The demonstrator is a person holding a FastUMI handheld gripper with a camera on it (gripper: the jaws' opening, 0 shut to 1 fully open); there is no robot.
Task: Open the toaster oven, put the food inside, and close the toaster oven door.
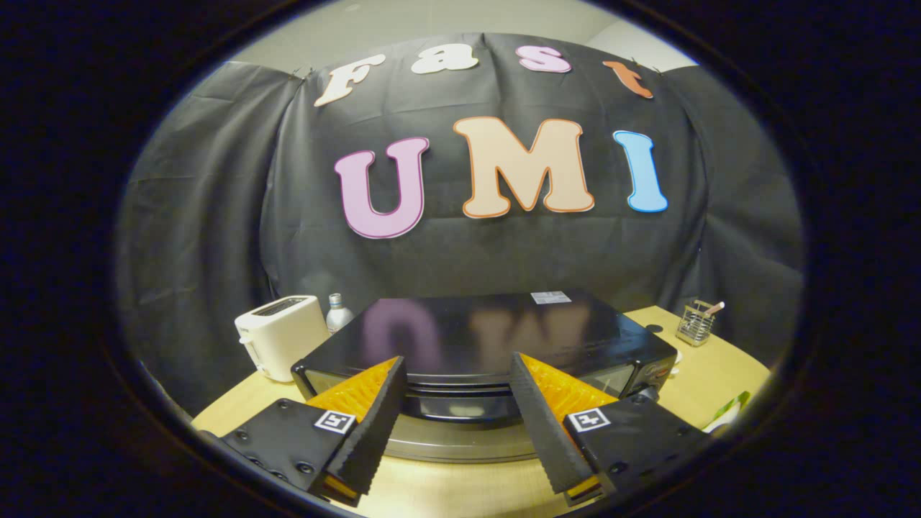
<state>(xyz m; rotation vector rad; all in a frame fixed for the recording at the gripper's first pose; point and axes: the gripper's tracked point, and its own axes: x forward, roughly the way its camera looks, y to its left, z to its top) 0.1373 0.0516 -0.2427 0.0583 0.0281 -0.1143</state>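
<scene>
Hovering just in front of the glossy black box-shaped toaster oven (489,345), the gripper (457,374) has its two orange-backed, black-ribbed fingers spread wide apart with nothing between them; their tips reach toward the top front edge of the oven, left and right of its middle. Whether they touch the oven cannot be told. The oven stands on the pale wooden table (719,374), its glass door (460,406) shut, and a dark bar across the upper part of the door looks like the handle, lying between and just beyond the fingertips.

This looks like the first step: opening the door. The next move probably calls for lowering the fingers to the handle, pinching it, and drawing it near and downward so the door swings out over the bare table in front.

The near strip of table in front of the door has room for it to fall open. To the far left a white plastic slot toaster (280,334) stands close beside the oven, with a small clear bottle (337,311) behind it; to the far right a wire utensil holder (696,324) stands well apart. A green-and-white item (730,411) at the near right may be the food, though it is too small to tell.
</scene>
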